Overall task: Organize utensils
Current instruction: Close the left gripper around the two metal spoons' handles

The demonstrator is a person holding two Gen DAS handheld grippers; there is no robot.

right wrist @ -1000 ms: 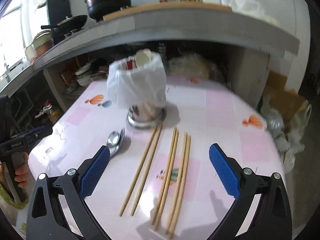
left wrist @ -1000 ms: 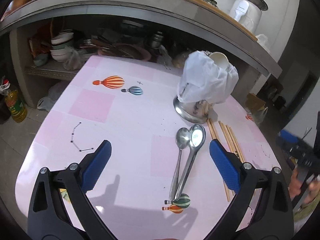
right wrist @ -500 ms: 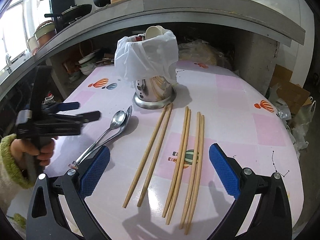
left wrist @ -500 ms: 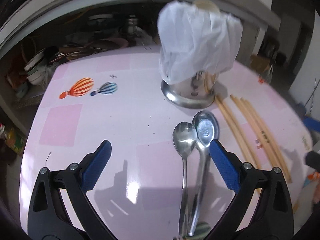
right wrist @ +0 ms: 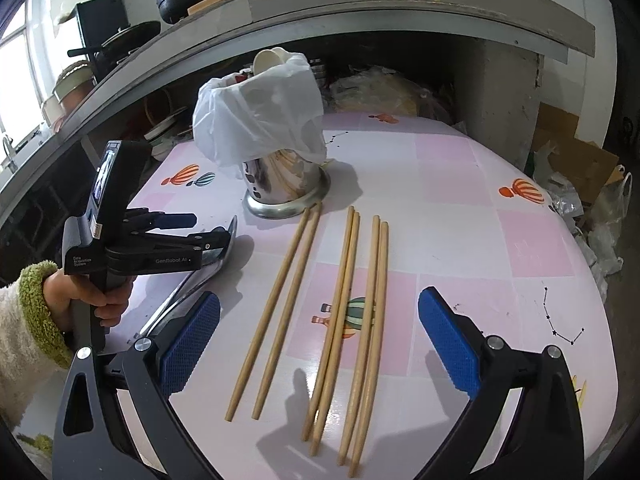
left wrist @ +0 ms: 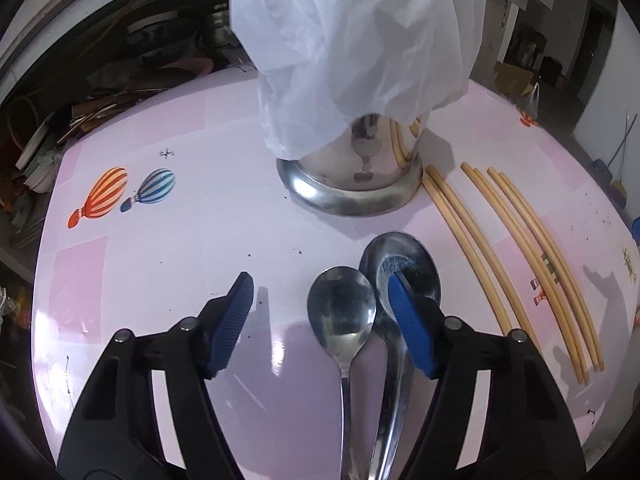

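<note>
Closing in: my left gripper (left wrist: 318,302) has dropped low over the two spoons (left wrist: 362,316) since a second ago, jaws just narrowed, small spoon between them, nothing pinched yet. Right pad overlaps the big spoon's bowl; contact unclear. I judge a spoon pickup is under way. Left hand (right wrist: 86,298) angles steeply down. Right gripper (right wrist: 318,338) hangs released above the chopsticks (right wrist: 344,308). Beyond, the bag-covered steel holder (right wrist: 280,184) waits.
</note>
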